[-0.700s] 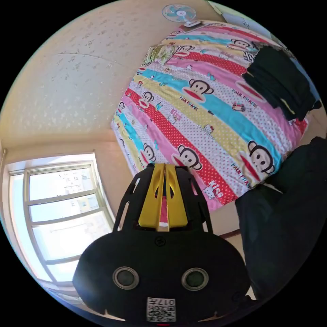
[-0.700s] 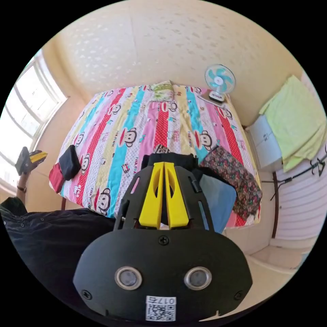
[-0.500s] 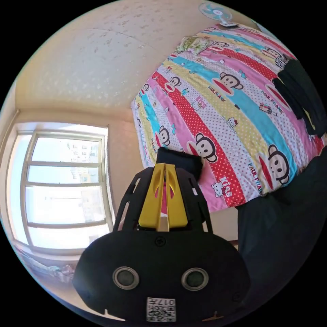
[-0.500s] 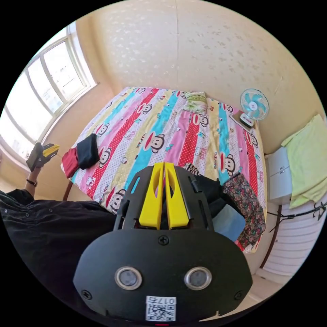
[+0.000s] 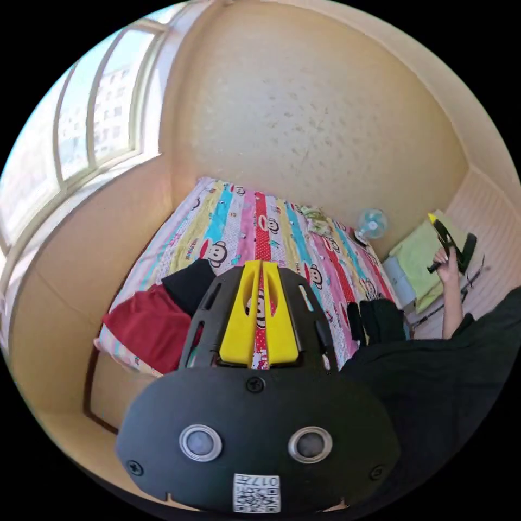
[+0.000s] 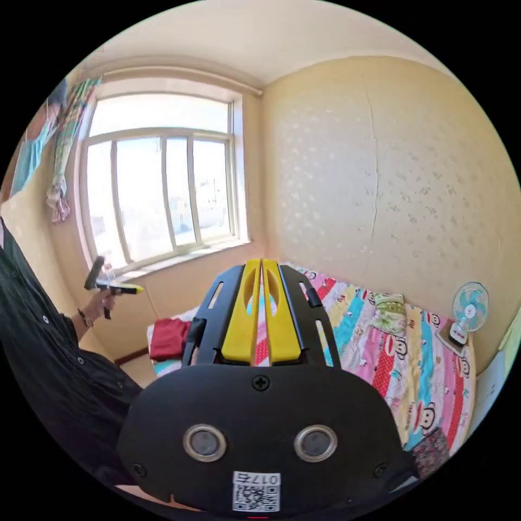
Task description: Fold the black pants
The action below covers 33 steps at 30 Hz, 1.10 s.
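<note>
Up close in the left gripper view, my left gripper [image 5: 261, 264] has its yellow jaws pressed together on nothing, held above the near end of the bed [image 5: 239, 225]. Just past it, a folded red garment [image 5: 146, 328] lies at the bed's near corner, a folded black garment [image 5: 187, 282] touching its far side. The black pants [image 5: 382, 320] sit in a dark pile at the bed's near edge, on the far side of the jaws from the red piece and well apart from it. The person's dark sleeve [image 5: 434, 380] runs beside the pile, and the hand [image 5: 448, 260] holds the right gripper [image 5: 432, 218] up off the bed; I can't tell jaw state from here. Farther off: a small pillow [image 5: 316, 216] and a fan [image 5: 372, 223] at the bed's far end, a green cloth [image 5: 420, 255] beside the bed, then the wall [image 5: 304, 108] and the window [image 5: 92, 125]. In the right gripper view, its own yellow jaws are together and empty, tips [image 6: 261, 264] up at wall height. Beyond, the red garment [image 6: 169, 337] is on the bed corner, the pillow [image 6: 389, 313] and fan [image 6: 468, 306] at the far end, and a patterned cloth [image 6: 431, 448] at the near edge. The left gripper [image 6: 135, 290] is raised in front of the window [image 6: 163, 179]; jaw state isn't resolvable at that size. Both tools are off the pants.
</note>
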### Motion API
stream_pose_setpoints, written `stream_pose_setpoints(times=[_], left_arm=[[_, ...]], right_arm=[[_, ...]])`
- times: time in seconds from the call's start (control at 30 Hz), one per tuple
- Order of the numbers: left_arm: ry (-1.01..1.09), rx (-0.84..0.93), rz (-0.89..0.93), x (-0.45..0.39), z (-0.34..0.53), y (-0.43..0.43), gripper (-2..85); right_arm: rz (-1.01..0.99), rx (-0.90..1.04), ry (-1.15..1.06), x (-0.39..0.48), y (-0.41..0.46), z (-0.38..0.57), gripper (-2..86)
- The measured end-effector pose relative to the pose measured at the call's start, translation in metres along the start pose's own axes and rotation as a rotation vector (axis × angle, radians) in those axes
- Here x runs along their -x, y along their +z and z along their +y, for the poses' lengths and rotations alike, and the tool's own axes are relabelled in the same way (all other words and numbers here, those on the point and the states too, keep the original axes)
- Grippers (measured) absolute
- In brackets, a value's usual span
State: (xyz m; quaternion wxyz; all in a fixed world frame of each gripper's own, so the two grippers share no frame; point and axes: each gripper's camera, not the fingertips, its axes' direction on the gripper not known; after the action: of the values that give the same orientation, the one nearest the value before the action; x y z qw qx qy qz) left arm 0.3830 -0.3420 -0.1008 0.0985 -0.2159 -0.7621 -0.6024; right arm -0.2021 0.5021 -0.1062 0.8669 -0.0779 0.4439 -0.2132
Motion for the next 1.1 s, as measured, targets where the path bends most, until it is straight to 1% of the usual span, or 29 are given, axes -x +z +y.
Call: stream_pose_setpoints(times=[0.03, 0.07, 0.1, 0.17, 0.23, 0.3, 0.37, 0.4, 0.43, 0.47, 0.5, 0.53, 0.57, 0.6, 0.63, 0.67, 0.73, 0.77, 0.8, 0.83, 0.9, 0.93, 0.97, 1.0, 1.03, 1.07, 1.1], left_arm=[[-0.103, 0.046, 0.048, 0.029, -0.003, 0.009, -0.7], [-0.268, 0.123, 0.189, 0.082, -0.004, 0.029, -0.7], [-0.337, 0.142, 0.349, 0.119, -0.002, 0.045, -0.6], [-0.399, 0.129, 0.439, 0.153, -0.001, 0.057, -0.5], [-0.443, 0.184, 0.364, 0.174, -0.01, 0.068, -0.1], [-0.466, 0.292, 0.258, 0.196, -0.035, 0.088, 1.5], [-0.464, 0.332, 0.267, 0.212, -0.059, 0.105, 2.8], [-0.466, 0.357, 0.279, 0.223, -0.076, 0.119, 3.7], [-0.469, 0.371, 0.276, 0.229, -0.085, 0.126, 4.1], [-0.481, 0.404, 0.257, 0.24, -0.104, 0.141, 5.3], [-0.492, 0.427, 0.229, 0.25, -0.123, 0.155, 6.6], [-0.496, 0.432, 0.209, 0.255, -0.133, 0.161, 7.3], [-0.504, 0.436, 0.147, 0.264, -0.151, 0.172, 8.2], [-0.528, 0.426, 0.049, 0.274, -0.169, 0.179, 8.8], [-0.534, 0.413, 0.015, 0.278, -0.177, 0.182, 8.9], [-0.532, 0.38, 0.01, 0.283, -0.194, 0.187, 9.2], [-0.528, 0.366, 0.09, 0.287, -0.217, 0.203, 8.9], [-0.539, 0.4, 0.148, 0.287, -0.23, 0.219, 9.3], [-0.547, 0.435, 0.154, 0.283, -0.243, 0.232, 9.5], [-0.545, 0.441, 0.139, 0.279, -0.25, 0.236, 9.6], [-0.557, 0.467, 0.044, 0.263, -0.28, 0.236, 7.6], [-0.542, 0.469, 0.045, 0.256, -0.289, 0.234, 6.7], [-0.484, 0.455, 0.126, 0.237, -0.308, 0.23, 5.1], [-0.419, 0.436, 0.256, 0.213, -0.327, 0.226, 4.6], [-0.376, 0.429, 0.317, 0.198, -0.335, 0.223, 4.4], [-0.27, 0.437, 0.412, 0.161, -0.351, 0.217, 4.2], [-0.144, 0.486, 0.443, 0.12, -0.361, 0.212, 4.1]], right_arm=[[-0.054, -0.033, 0.052, 0.001, 0.009, 0.004, 0.4], [-0.078, -0.044, 0.073, 0.002, 0.013, 0.006, 0.4], [-0.119, -0.053, 0.105, 0.004, 0.021, 0.009, 0.4], [-0.152, -0.028, 0.126, 0.01, 0.032, 0.009, 0.5], [-0.129, 0.037, 0.116, 0.022, 0.038, 0.002, 0.5], [-0.067, 0.084, 0.119, 0.031, 0.041, -0.003, 0.5], [0.014, 0.158, 0.17, 0.034, 0.048, -0.007, 0.5], [0.056, 0.243, 0.223, 0.032, 0.058, -0.007, 0.5], [0.06, 0.339, 0.271, 0.029, 0.07, -0.006, 0.4], [0.044, 0.387, 0.292, 0.029, 0.077, -0.005, 0.4], [-0.01, 0.462, 0.316, 0.03, 0.088, -0.003, 0.4], [-0.073, 0.505, 0.317, 0.034, 0.095, -0.001, 0.4], [-0.098, 0.512, 0.312, 0.037, 0.097, -0.001, 0.4], [-0.13, 0.51, 0.301, 0.043, 0.097, -0.001, 0.4], [-0.147, 0.492, 0.291, 0.049, 0.094, -0.001, 0.4], [-0.15, 0.479, 0.289, 0.052, 0.09, -0.002, 0.4], [-0.157, 0.406, 0.311, 0.053, 0.07, -0.001, 0.3], [-0.157, 0.386, 0.324, 0.052, 0.063, 0.0, 0.3], [-0.151, 0.346, 0.358, 0.047, 0.048, 0.005, 0.3], [-0.142, 0.31, 0.396, 0.041, 0.033, 0.011, 0.4], [-0.128, 0.257, 0.466, 0.03, 0.01, 0.022, 0.4], [-0.131, 0.217, 0.502, 0.023, -0.004, 0.031, 0.4], [-0.138, 0.196, 0.516, 0.02, -0.011, 0.036, 0.4], [-0.156, 0.151, 0.534, 0.015, -0.023, 0.044, 0.4], [-0.176, 0.103, 0.545, 0.01, -0.032, 0.051, 0.4], [-0.186, 0.078, 0.55, 0.007, -0.036, 0.054, 0.4], [-0.199, 0.021, 0.558, 0.002, -0.044, 0.06, 0.4]])
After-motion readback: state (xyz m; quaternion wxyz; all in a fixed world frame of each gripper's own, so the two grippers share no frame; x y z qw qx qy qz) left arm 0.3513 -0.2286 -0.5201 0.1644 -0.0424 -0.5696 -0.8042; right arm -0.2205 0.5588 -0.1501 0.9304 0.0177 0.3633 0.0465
